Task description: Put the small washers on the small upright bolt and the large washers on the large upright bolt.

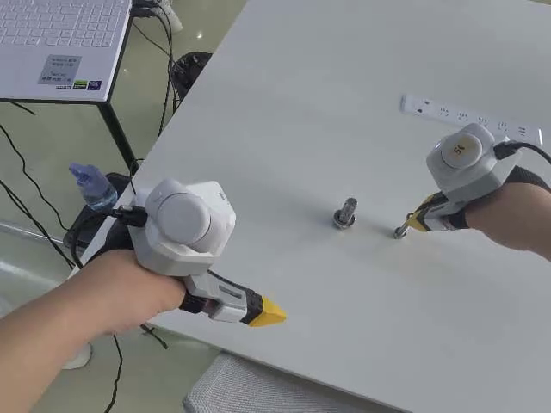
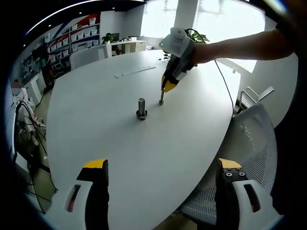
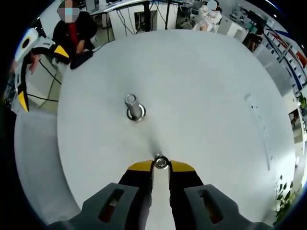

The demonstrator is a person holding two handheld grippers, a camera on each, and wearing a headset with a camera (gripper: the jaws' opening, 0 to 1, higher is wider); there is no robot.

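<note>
Holding the right gripper (image 1: pixel 413 225) low over the white table (image 1: pixel 301 103), you have its yellow tips at the top of the small bolt (image 1: pixel 401 231). This bolt stands upright on the right part of the table. In the right gripper view the jaws are narrow, and a small round metal piece (image 3: pixel 161 163) sits between the tips. I cannot tell if this piece is a washer or the bolt's own top, and I cannot tell if the jaws press on it.

Just to the left of the small bolt stands the large bolt (image 1: pixel 344 212), also upright and apart from both grippers. Its foot is wider than its shaft; whether washers lie there is too small to see.

Your left gripper (image 1: pixel 269 312) hangs over the near left edge of the table, well apart from both bolts. In the left gripper view its jaws stand wide with nothing between them, and beyond them you see both bolts and the right gripper above the small one.

A white power strip (image 1: pixel 469 119) lies at the far right side of the table. Beyond the table's left edge there is a laptop (image 1: pixel 60 43) on a stand, and lower down a spray bottle (image 1: pixel 93 185) with a blue top. A mesh chair (image 2: pixel 249 139) stands at the near edge.
</note>
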